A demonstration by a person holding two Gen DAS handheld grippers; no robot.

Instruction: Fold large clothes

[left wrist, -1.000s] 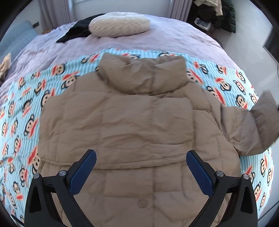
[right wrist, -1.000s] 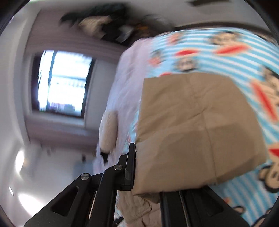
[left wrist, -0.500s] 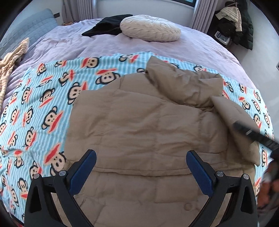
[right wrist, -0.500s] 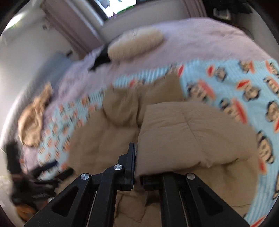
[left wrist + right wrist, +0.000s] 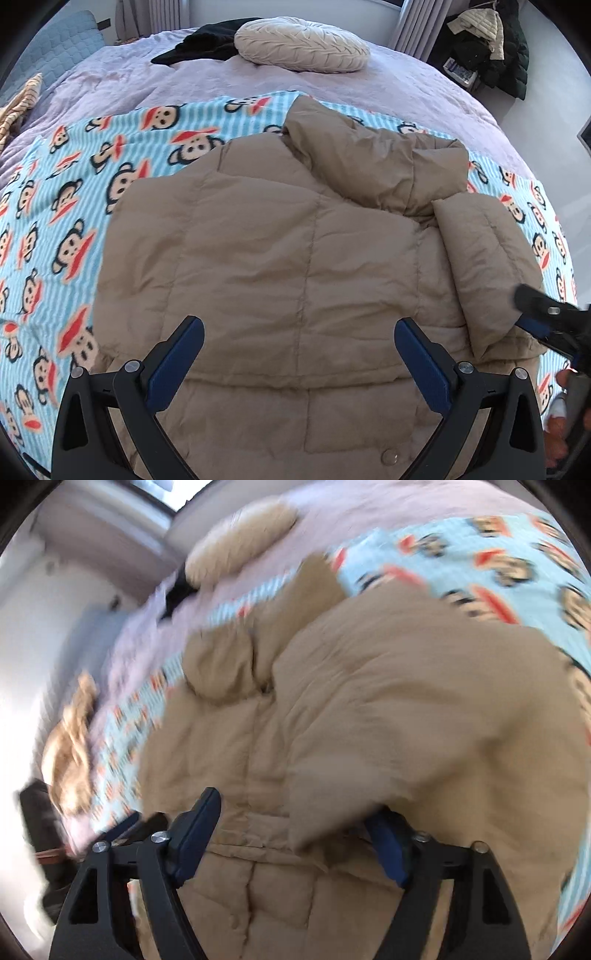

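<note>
A tan puffer jacket (image 5: 295, 258) lies back-up on a blue monkey-print blanket (image 5: 74, 206) on the bed. Its hood (image 5: 369, 166) points to the far side. Its right sleeve (image 5: 484, 266) is folded in over the right edge of the body. My left gripper (image 5: 299, 354) is open and empty above the jacket's lower back. My right gripper (image 5: 295, 834) is open, just off the sleeve cuff (image 5: 325, 797), which lies free between the jaws; the view is blurred. The right gripper also shows at the right edge of the left wrist view (image 5: 543, 321).
A round cream cushion (image 5: 301, 46) and a black garment (image 5: 199, 46) lie on the lilac bedspread (image 5: 388, 92) beyond the blanket. A striped tan cloth (image 5: 18, 107) lies at the far left. Dark coats (image 5: 491, 44) hang at the back right.
My right gripper carried the sleeve inward over the jacket, laid it on the body, then opened and released it. The left gripper stayed open and drifted slightly.
</note>
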